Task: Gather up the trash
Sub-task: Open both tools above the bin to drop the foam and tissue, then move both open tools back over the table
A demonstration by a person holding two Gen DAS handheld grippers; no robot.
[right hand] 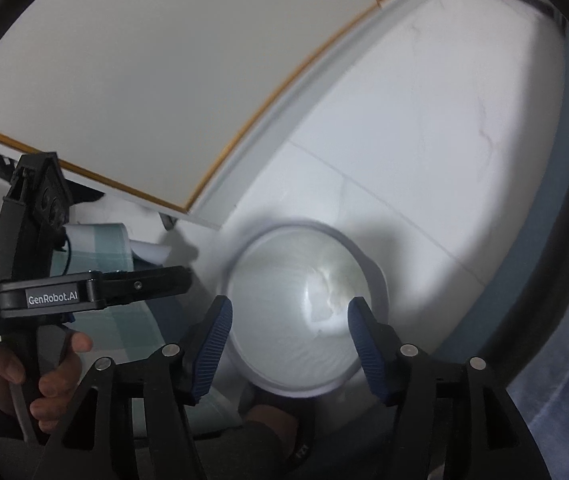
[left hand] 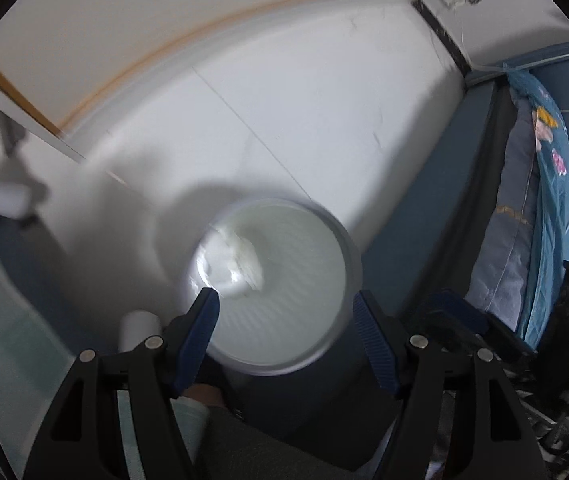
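Left wrist view: looks steeply down on a white tiled floor (left hand: 324, 100), with blue flowered bedding (left hand: 552, 200) along the right edge. Shows a round white bin (left hand: 354, 264) standing upright on that floor, directly below both tools. Finds the left gripper (left hand: 284, 300) released, jaws spread, nothing between the pads. Finds the same for the right gripper (right hand: 288, 308), spread wide above the bin mouth and empty. Places the trash, a crumpled white wad (left hand: 236, 256), inside the bin at the bottom, so judges this drop done.

Risks, biggest first:
- Could tip or shove the light-looking bin by dipping either tool back down and clipping the rim.
- Could snag the bedding on a wide swing to the right.
- Could bang the two tools together. Right wrist view has the left gripper, gripped by a hand (right hand: 24, 372), just beside the right one.
- Could miss remaining litter. Shows one white tube-like shape (left hand: 4, 196) at the far left and another (left hand: 140, 324) just beside the bin. Cannot name either through the blur, possibly trash, possibly not.
- Could mistake the wad for something to lift out again, given white on white and heavy blur.
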